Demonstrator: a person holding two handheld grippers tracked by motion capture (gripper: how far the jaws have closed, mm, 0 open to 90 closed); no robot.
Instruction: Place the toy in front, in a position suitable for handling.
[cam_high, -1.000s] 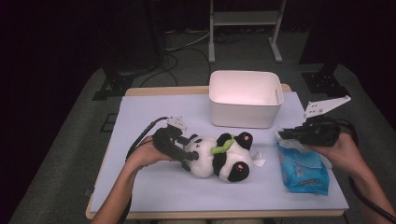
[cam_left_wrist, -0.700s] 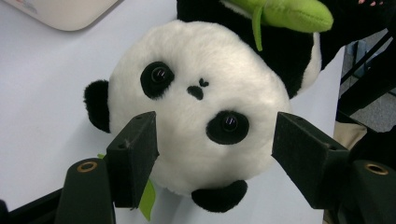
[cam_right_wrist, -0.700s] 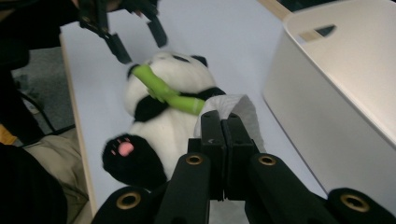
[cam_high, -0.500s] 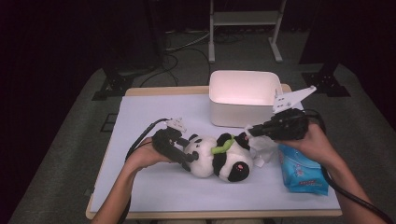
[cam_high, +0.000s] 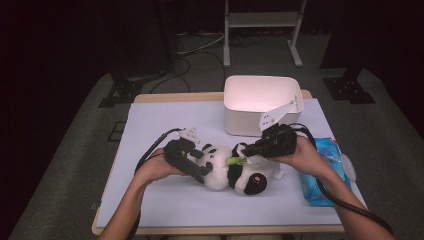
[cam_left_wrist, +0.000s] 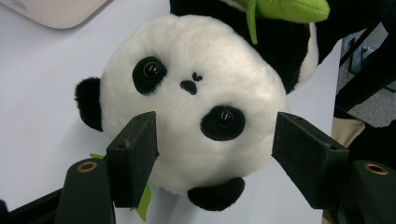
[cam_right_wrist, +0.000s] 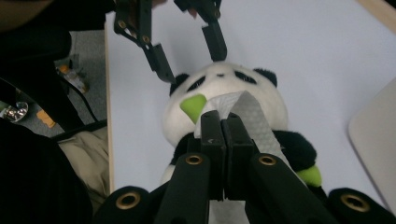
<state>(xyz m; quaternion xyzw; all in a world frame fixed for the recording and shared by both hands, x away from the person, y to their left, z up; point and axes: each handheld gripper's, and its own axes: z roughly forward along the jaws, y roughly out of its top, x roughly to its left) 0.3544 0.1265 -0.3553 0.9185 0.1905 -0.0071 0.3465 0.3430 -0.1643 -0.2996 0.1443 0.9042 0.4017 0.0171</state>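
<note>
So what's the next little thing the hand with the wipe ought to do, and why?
Probably lower the wipe onto the panda and start rubbing its fur. The right gripper is shut on the wipe and hangs just above the toy's chest, while the left gripper has its jaws on either side of the panda's head, seemingly steadying it on the table.

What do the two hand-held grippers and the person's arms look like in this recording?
Left hand-held gripper and right hand-held gripper: black bodies, two black block-shaped jaws with brass-coloured rivets. Each trails a black cable and carries a pale three-cornered plate with holes. The forearms are bare, no sleeves visible.
</note>
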